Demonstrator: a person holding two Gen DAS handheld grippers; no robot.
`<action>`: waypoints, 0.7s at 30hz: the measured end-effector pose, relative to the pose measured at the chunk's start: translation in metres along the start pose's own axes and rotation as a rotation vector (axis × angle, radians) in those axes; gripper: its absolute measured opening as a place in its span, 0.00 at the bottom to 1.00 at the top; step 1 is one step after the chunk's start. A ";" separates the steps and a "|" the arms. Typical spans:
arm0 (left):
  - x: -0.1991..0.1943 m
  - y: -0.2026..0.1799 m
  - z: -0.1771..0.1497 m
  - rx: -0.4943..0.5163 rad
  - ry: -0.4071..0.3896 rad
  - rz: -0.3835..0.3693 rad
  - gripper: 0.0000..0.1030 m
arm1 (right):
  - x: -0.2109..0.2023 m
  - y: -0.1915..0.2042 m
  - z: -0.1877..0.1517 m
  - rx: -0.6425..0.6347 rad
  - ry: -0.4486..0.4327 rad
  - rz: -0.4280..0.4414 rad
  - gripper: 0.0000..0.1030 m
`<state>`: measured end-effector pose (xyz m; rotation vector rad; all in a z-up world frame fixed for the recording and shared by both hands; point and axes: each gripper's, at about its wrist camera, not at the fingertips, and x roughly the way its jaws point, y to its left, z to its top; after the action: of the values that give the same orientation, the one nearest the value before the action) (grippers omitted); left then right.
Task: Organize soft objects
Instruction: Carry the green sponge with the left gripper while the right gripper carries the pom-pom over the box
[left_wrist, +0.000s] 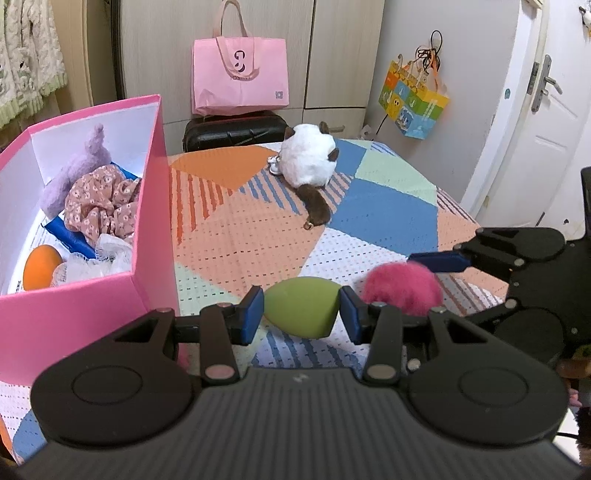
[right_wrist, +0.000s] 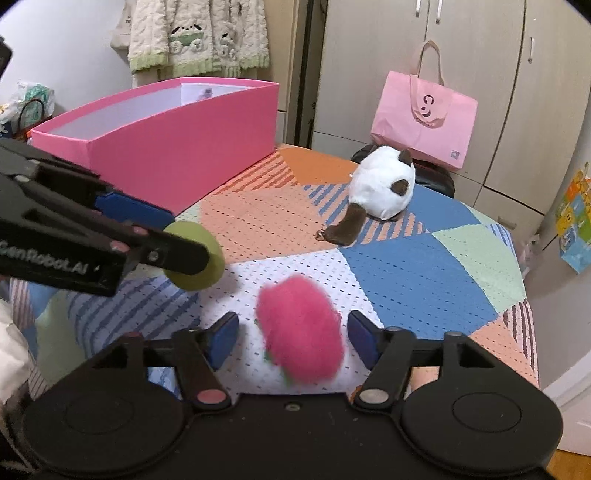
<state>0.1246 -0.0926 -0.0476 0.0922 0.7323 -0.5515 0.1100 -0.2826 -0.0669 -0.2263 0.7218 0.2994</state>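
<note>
A green egg-shaped sponge (left_wrist: 301, 308) sits between the blue pads of my left gripper (left_wrist: 302, 314), which is shut on it just above the patchwork tablecloth; it also shows in the right wrist view (right_wrist: 207, 258). A fuzzy pink pom-pom (right_wrist: 301, 341) lies on the table between the open fingers of my right gripper (right_wrist: 293, 338), apart from both pads; it shows in the left wrist view (left_wrist: 402, 291) too. A pink box (left_wrist: 147, 206) at the left holds several soft things. A white and brown plush cat (left_wrist: 308, 160) lies at the far side.
The box holds a purple plush (left_wrist: 79, 173), a floral cloth (left_wrist: 101, 201), white mesh (left_wrist: 99, 258) and an orange ball (left_wrist: 41, 267). A pink tote bag (left_wrist: 240, 74) stands on a black case (left_wrist: 232, 133) behind the table. A door (left_wrist: 546, 110) is at right.
</note>
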 end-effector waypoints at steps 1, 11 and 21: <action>0.000 0.000 0.000 0.002 0.004 -0.001 0.42 | 0.002 0.000 -0.001 -0.007 0.015 0.001 0.65; -0.012 0.008 -0.008 -0.008 0.078 -0.034 0.42 | -0.009 -0.007 -0.008 0.092 0.029 0.018 0.40; -0.049 0.038 -0.034 -0.040 0.110 0.025 0.42 | -0.028 0.025 0.005 0.096 0.046 0.219 0.40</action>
<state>0.0931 -0.0297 -0.0446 0.0945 0.8482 -0.5107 0.0840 -0.2632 -0.0469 -0.0632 0.8054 0.4677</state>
